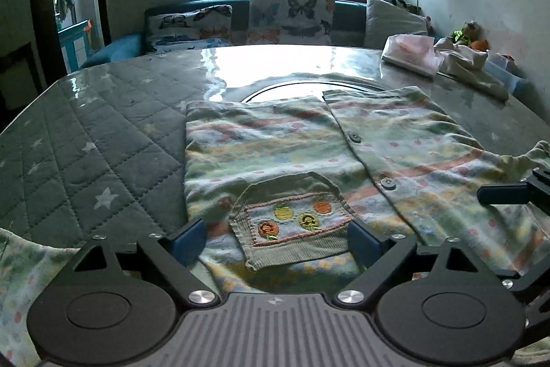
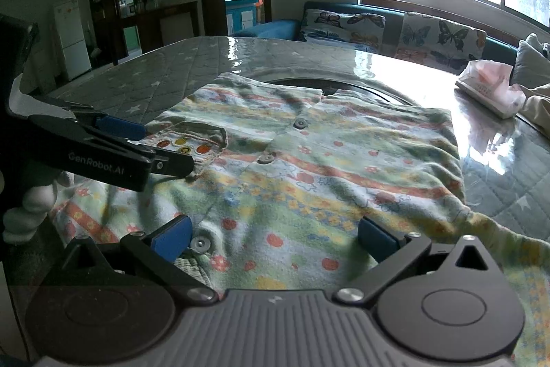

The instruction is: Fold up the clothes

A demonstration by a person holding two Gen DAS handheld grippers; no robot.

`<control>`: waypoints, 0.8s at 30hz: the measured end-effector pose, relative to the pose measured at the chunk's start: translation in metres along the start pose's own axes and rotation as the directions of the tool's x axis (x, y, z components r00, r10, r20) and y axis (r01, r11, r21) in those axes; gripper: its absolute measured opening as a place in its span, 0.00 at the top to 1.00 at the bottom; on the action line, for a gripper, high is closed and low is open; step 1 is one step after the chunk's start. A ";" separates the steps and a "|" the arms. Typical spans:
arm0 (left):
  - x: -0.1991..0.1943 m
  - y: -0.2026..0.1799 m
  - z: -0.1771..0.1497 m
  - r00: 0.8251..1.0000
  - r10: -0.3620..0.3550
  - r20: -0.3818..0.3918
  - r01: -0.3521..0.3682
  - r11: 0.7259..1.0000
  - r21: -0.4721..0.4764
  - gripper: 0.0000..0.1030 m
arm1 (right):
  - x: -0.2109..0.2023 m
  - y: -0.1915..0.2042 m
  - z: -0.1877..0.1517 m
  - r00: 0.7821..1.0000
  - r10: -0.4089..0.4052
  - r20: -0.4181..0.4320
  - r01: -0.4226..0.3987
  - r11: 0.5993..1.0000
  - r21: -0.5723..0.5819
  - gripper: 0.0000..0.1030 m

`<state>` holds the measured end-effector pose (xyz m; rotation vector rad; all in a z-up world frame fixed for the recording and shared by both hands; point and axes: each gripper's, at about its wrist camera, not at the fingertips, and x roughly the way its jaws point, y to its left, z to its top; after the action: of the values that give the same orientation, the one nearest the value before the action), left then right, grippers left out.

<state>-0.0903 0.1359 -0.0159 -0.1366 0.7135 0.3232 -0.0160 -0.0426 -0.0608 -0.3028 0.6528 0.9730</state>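
A small striped, flower-print buttoned shirt (image 1: 275, 147) lies spread flat on the table, front up, with an embroidered chest pocket (image 1: 292, 222). My left gripper (image 1: 276, 241) is open just above the pocket, a blue pad on each side of it. My right gripper (image 2: 275, 238) is open low over the shirt (image 2: 326, 160) near its lower buttons. The left gripper (image 2: 151, 143) also shows in the right wrist view, over the pocket (image 2: 192, 143). The right gripper's finger (image 1: 505, 193) shows at the right edge of the left wrist view.
The round table (image 1: 103, 133) has a quilted star-print cover under clear plastic and a lazy susan ring (image 1: 309, 88) behind the shirt. A tissue pack (image 1: 410, 55) and a beige cloth (image 1: 464, 57) lie at the far right. A sofa with butterfly cushions (image 1: 292, 19) stands behind.
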 end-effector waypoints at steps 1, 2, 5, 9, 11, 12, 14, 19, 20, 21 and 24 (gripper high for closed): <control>-0.001 0.000 0.002 1.000 -0.005 -0.008 0.005 1.000 -0.001 0.11 | 0.000 0.000 0.000 1.000 0.001 0.000 -0.001 1.000 0.001 0.00; -0.003 0.000 0.004 1.000 -0.012 -0.016 0.012 1.000 -0.003 0.11 | 0.000 -0.001 0.000 1.000 0.001 0.000 -0.001 1.000 0.001 0.00; -0.010 0.002 0.013 1.000 -0.029 -0.006 0.029 1.000 -0.010 0.05 | 0.000 -0.001 0.000 1.000 0.002 0.000 -0.002 1.000 0.002 0.00; -0.009 0.000 0.032 0.998 -0.052 0.025 0.052 0.999 -0.010 0.05 | 0.000 -0.001 -0.001 1.000 0.002 0.000 -0.002 1.000 0.002 0.00; 0.005 0.001 0.040 0.997 -0.076 0.011 0.076 0.997 -0.023 0.06 | 0.000 -0.001 -0.001 1.000 0.003 0.000 -0.003 1.000 0.002 0.00; 0.014 0.001 0.044 0.997 -0.080 0.000 0.080 0.996 -0.029 0.06 | 0.000 -0.001 -0.001 1.000 0.003 0.000 -0.003 1.000 0.002 0.00; 0.032 0.003 0.050 0.996 -0.087 -0.027 0.086 0.995 -0.045 0.09 | 0.000 -0.001 0.000 1.000 0.003 0.000 -0.003 1.000 0.002 0.00; 0.063 0.002 0.060 0.998 -0.044 -0.053 0.044 0.999 -0.003 0.11 | 0.000 -0.001 -0.001 1.000 0.004 0.000 -0.004 1.000 0.003 0.00; 0.068 0.001 0.062 0.998 -0.023 -0.053 0.024 1.000 0.017 0.11 | 0.000 -0.001 -0.001 1.000 0.004 0.000 -0.004 1.000 0.003 0.00; 0.074 -0.001 0.064 0.999 0.000 -0.052 0.002 0.999 0.039 0.11 | 0.000 -0.001 0.000 1.000 0.004 0.000 -0.004 1.000 0.003 0.00; 0.089 0.000 0.072 0.998 0.034 -0.057 -0.031 0.998 0.054 0.04 | 0.000 -0.001 -0.001 1.000 0.004 0.000 -0.004 1.000 0.003 0.00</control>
<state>0.0175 0.1742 -0.0204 -0.0837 0.7816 0.3324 -0.0157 -0.0436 -0.0612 -0.2988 0.6550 0.9761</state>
